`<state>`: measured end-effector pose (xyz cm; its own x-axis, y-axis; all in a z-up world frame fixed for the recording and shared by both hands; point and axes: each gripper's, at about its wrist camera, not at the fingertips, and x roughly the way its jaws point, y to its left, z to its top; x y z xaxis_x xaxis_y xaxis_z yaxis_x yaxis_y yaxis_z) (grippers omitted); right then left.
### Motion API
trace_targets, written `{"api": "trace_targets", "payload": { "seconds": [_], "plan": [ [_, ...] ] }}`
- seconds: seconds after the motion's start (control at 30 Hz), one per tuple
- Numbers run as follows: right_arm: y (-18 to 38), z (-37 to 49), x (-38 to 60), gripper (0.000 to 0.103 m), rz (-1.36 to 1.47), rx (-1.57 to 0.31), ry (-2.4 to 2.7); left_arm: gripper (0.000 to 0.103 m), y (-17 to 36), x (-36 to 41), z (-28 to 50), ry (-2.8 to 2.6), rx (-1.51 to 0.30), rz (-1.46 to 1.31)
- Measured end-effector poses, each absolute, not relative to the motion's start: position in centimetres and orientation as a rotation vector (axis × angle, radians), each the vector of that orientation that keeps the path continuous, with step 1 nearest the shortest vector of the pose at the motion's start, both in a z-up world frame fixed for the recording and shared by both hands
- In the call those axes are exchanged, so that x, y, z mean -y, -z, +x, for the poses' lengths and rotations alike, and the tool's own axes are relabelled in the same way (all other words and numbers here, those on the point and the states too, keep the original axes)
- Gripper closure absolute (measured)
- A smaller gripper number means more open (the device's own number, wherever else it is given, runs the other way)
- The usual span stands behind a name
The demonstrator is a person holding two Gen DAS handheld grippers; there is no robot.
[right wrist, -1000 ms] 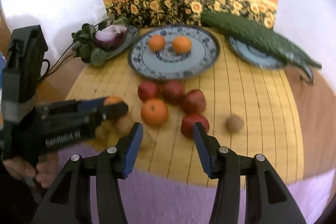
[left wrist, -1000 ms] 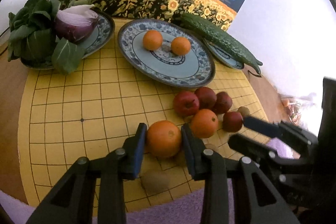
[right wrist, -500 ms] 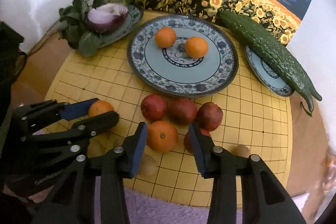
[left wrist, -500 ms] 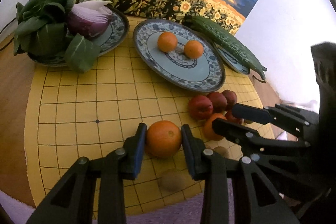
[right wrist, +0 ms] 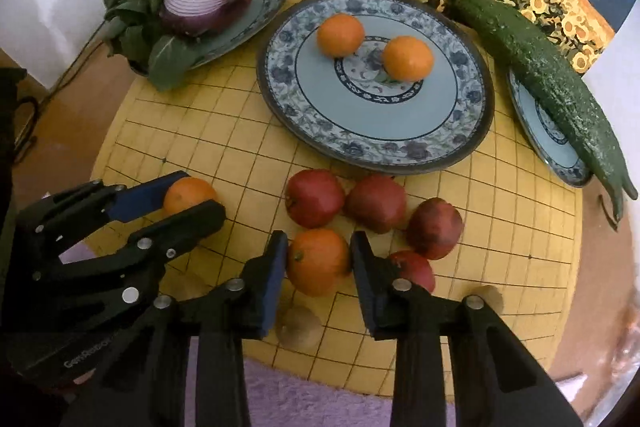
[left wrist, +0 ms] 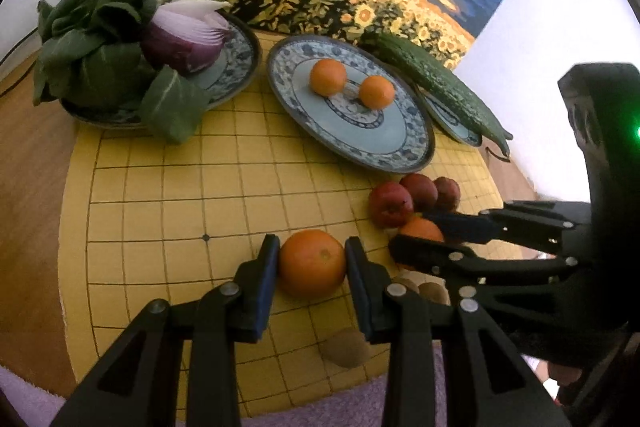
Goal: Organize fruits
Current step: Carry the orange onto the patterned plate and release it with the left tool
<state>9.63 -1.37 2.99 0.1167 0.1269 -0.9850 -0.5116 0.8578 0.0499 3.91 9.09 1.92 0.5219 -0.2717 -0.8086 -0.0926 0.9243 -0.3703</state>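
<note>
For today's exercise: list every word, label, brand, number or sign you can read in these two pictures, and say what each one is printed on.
"GenRobot": pale lettering along the black body of the left gripper, low at the left of the right wrist view; the last letters run into shadow, so the ending is uncertain.
No other text is readable: the plates, the painting and the grid board carry patterns only, no words or numbers.

Left gripper (left wrist: 312,267) clamped on an orange (left wrist: 313,264), kiwi (left wrist: 347,347) below right finger, large plate (left wrist: 404,155) beyond fingertips.
</note>
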Motion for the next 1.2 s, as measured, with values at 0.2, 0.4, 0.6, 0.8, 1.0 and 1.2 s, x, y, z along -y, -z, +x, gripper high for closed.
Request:
{"api": "trace_targets", "payload": {
  "seconds": [0.2, 0.4, 0.6, 0.8, 1.0, 1.2],
  "plan": [
    [-3.3, 8.8, 1.8, 0.071, -0.325, -1.366, -0.467, 0.069, -1.9, -8.6, 4.0, 0.127, -1.034, -0.391],
    [-4.1, 8.4, 2.4, 0.071, -0.307, -1.392, -0.450, 0.069, -2.9, -7.8, 4.1, 0.148, -1.023, -0.354],
    [-5.7, 8.7, 3.0, 0.071, -0.308, -1.379, -0.458, 0.069, -4.5, -6.9, 4.5, 0.128, -1.020, -0.328],
    [-8.5, 9.9, 3.6, 0.071, -0.303, -1.319, -0.507, 0.069, -6.6, -5.8, 4.8, 0.080, -0.998, -0.299],
    [-10.5, 11.2, 4.2, 0.071, -0.318, -1.268, -0.524, 0.069, -8.2, -5.0, 5.7, 0.045, -0.976, -0.279],
    [-10.8, 12.9, 4.7, 0.071, -0.326, -1.244, -0.527, 0.069, -9.2, -4.2, 7.1, 0.042, -0.954, -0.265]
  ]
}}
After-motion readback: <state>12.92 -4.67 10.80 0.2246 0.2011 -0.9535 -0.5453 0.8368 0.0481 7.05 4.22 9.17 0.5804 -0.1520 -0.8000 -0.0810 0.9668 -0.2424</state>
